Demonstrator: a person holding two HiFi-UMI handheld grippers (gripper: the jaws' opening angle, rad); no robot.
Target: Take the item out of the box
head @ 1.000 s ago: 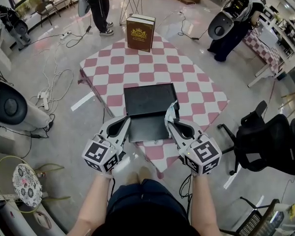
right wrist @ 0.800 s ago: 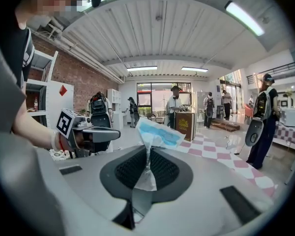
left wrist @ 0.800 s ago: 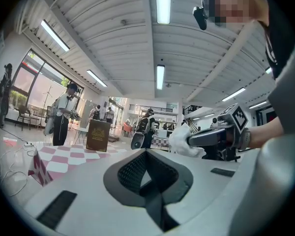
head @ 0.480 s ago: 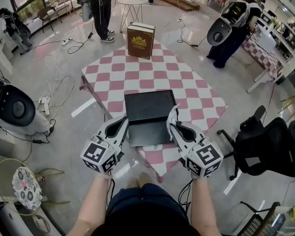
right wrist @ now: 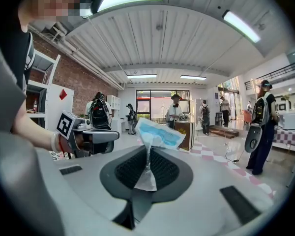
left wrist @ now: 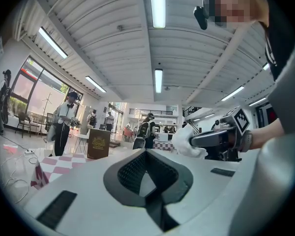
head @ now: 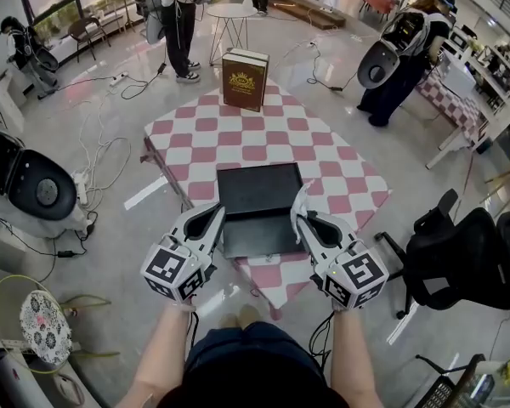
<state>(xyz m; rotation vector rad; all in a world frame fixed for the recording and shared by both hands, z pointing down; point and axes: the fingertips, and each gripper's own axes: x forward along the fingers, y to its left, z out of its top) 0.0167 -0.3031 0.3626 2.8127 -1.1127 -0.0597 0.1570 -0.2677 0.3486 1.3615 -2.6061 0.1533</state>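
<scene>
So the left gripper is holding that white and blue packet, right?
No, it is the right gripper that holds the white and blue packet, pinched between its jaws, as the right gripper view shows. The left gripper has nothing in it.

Your left gripper [head: 218, 212] and right gripper [head: 303, 218] have both risen slightly above the black box [head: 255, 192]. White-and-blue packet [head: 299, 197] pinched in the right one lifted with it. Box, brown book [head: 245, 79] now lower in head view.
</scene>
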